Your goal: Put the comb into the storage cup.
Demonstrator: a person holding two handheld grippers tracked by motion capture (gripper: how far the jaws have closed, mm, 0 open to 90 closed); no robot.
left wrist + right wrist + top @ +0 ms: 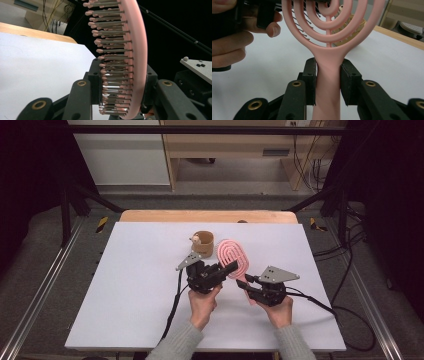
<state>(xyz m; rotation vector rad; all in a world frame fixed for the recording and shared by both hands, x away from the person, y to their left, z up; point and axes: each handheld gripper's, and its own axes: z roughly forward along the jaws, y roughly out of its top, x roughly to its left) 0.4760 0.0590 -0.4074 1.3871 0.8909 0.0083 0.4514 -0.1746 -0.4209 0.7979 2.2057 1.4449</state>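
Pink hairbrush [233, 256] held off the white surface [135, 290] near its middle, toward the far edge, gripped from both ends. Right gripper [248, 281] has its jaws pinching the brush handle just below the head; left gripper [226, 268] has its jaws pressed on the head from both faces, one on the bristle side and one on the back. A small tan cup [203, 243] stands on the surface just beyond the brush, toward the far edge.

White tabletop [140, 285], grey floor [45, 240], wooden furniture [225, 142] behind.
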